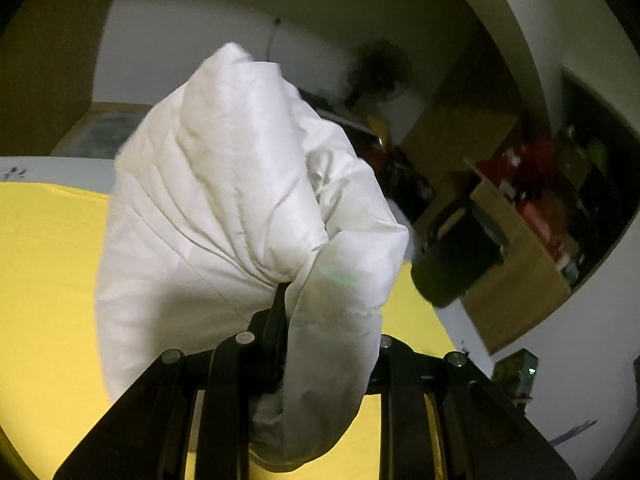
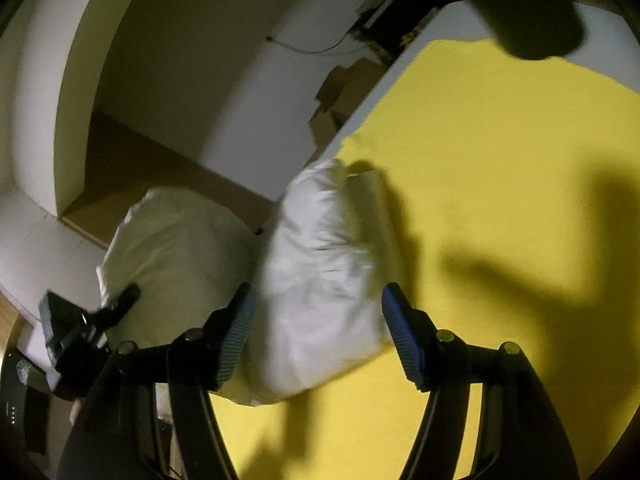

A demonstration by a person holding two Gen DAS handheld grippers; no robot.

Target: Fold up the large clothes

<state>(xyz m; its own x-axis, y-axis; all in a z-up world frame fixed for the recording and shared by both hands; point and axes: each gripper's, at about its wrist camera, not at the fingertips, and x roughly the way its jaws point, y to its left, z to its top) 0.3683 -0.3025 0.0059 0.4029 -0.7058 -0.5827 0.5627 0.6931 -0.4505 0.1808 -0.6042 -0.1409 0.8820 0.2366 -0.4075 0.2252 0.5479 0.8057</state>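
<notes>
My left tongs (image 1: 282, 292) are clamped on a bunched fold of the white padded jacket (image 1: 240, 208), and the cloth wells up in front of the lens in a big creased lump, part of it spilling back down over the right side of the tong frame. Only one dark finger (image 1: 278, 320) shows; the other is buried under the fabric. Below and to the left lies the yellow cloth (image 1: 48, 280) spread over the table (image 1: 60, 168), whose pale grey edge runs behind it. To the right stands a dark green container (image 1: 456, 260) with a handle, blurred, and beyond it a wooden shelf (image 1: 516, 280) crowded with red and dark items I can't make out.

My right tongs (image 2: 318, 320) are spread wide, the blue ribbed pads (image 2: 240, 324) standing on either side of another puffy part of the jacket (image 2: 320, 280) without pinching it. That part rests on the yellow cloth (image 2: 500, 200) near the table's left edge (image 2: 360, 116). Further left a second lump of the jacket (image 2: 180, 240) hangs beyond the edge, with my left tongs (image 2: 120, 304) gripping it. Cardboard boxes (image 2: 340, 96) sit on the floor past the table, and the dark green container (image 2: 532, 20) is at the top right.
</notes>
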